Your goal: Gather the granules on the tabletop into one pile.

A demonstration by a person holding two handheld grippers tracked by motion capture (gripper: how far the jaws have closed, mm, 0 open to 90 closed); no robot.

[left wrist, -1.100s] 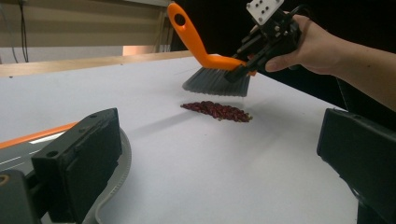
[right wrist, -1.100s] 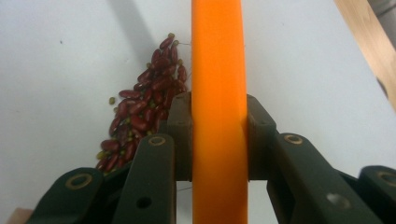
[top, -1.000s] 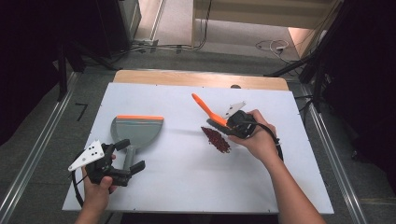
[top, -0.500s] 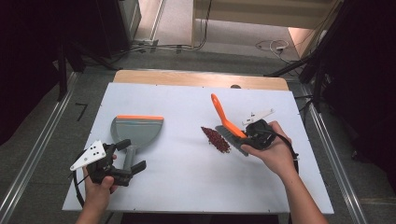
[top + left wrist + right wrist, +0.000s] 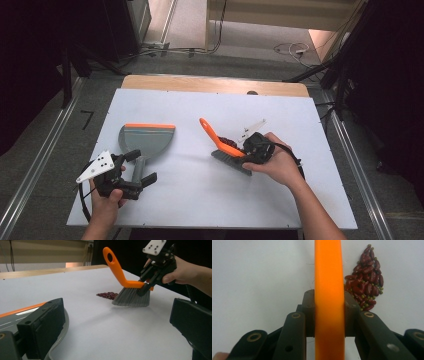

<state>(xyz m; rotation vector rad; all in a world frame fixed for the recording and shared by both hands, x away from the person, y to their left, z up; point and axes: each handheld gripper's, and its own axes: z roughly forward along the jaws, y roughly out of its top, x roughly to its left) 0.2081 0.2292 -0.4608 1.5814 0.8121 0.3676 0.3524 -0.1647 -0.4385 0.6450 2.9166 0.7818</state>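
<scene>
My right gripper (image 5: 246, 150) (image 5: 329, 315) is shut on the orange handle of a hand brush (image 5: 214, 136) (image 5: 117, 267) (image 5: 329, 277). The grey bristles (image 5: 131, 297) rest on the white table, right beside a small pile of red beans (image 5: 227, 140) (image 5: 107, 294) (image 5: 365, 277). The brush partly hides the pile in the high view. A grey dustpan (image 5: 148, 138) with an orange front edge lies at the left. My left gripper (image 5: 140, 167) (image 5: 117, 322) stands open at the dustpan's handle, which lies between the jaws in the high view.
The white table top (image 5: 200, 200) ends in a bare wooden strip (image 5: 210, 85) at the far edge. Metal rails (image 5: 35, 165) run along both sides, and cables (image 5: 290, 49) lie on the floor beyond.
My right gripper has carried the brush leftward and down, and the bristles now sit on the table by the beans. The left gripper and the dustpan have not moved.
</scene>
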